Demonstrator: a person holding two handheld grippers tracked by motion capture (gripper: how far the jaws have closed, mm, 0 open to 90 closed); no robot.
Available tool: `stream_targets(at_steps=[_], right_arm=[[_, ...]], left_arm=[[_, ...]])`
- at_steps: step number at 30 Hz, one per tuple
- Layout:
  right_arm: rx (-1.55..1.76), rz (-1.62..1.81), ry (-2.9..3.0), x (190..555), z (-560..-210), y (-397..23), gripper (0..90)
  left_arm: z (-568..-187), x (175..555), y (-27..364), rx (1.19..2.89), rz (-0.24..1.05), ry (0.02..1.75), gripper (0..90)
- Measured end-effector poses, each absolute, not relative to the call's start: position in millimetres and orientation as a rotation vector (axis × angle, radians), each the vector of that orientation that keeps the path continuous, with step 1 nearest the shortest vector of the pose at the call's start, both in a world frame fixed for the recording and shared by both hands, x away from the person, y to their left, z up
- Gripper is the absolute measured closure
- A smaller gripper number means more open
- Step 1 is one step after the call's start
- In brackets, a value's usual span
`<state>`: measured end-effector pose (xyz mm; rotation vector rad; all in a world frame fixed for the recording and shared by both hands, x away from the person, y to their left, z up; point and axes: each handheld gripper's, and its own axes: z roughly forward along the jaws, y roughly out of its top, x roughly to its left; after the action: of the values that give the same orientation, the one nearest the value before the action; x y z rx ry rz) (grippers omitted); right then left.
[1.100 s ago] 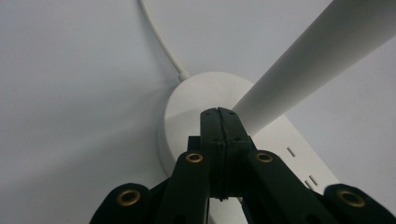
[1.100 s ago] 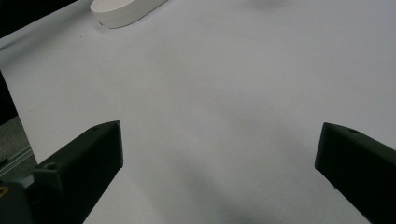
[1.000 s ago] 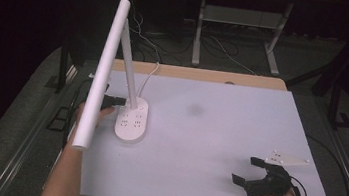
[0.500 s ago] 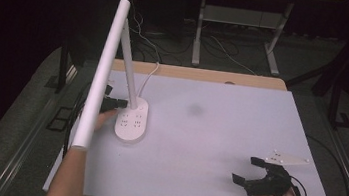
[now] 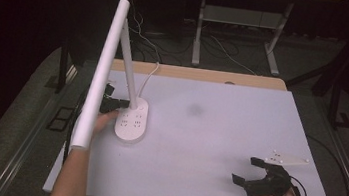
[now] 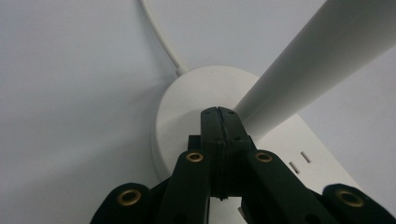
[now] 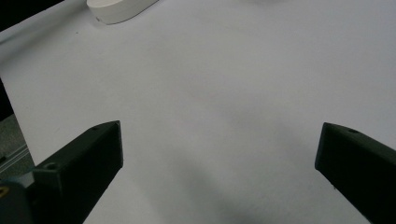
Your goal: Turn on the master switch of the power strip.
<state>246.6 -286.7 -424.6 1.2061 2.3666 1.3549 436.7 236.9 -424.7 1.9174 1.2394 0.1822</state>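
While left gripper point(image 6: 218, 116) presses closed fingers onto oval base of white plastic desk lamp point(image 5: 132, 120) at left side of white bench point(image 5: 218, 133) — button push seemingly underway, result unclear. Right gripper point(image 5: 249, 170) idle, fingers wide, empty — well apart.

One lamp point(image 5: 131, 123) is standing on the one table point(image 5: 218, 133), with one white cord point(image 5: 149, 75) trailing from its base. Two grippers are showing, the left gripper point(image 5: 111, 104) beside the lamp's base and the right gripper point(image 5: 248, 170) near the table's front edge. Two forearms are coming in from below.
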Motion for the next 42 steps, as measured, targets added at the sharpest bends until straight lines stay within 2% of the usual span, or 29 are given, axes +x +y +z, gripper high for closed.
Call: stream_targets(at_steps=[3,10,21,30,42], right_arm=[[1.205,1.351,2.366,246.5,-424.6,-286.4,0.4],[1.201,1.353,2.361,244.9,-424.2,-288.3,0.4],[1.210,1.349,2.356,244.1,-424.4,-289.4,0.4],[1.203,1.343,2.371,246.0,-424.7,-284.9,0.4],[1.188,1.348,2.370,245.5,-423.6,-285.0,0.4]], left_arm=[[-427.7,438.8,239.1,1.875,0.146,1.259,90.0],[-427.4,437.1,233.7,1.897,0.194,1.247,90.0],[-430.8,426.4,252.6,1.808,0.181,1.272,90.0],[-433.4,426.6,251.5,1.795,0.184,1.285,90.0],[-422.2,424.8,227.3,1.954,0.384,1.314,90.0]])
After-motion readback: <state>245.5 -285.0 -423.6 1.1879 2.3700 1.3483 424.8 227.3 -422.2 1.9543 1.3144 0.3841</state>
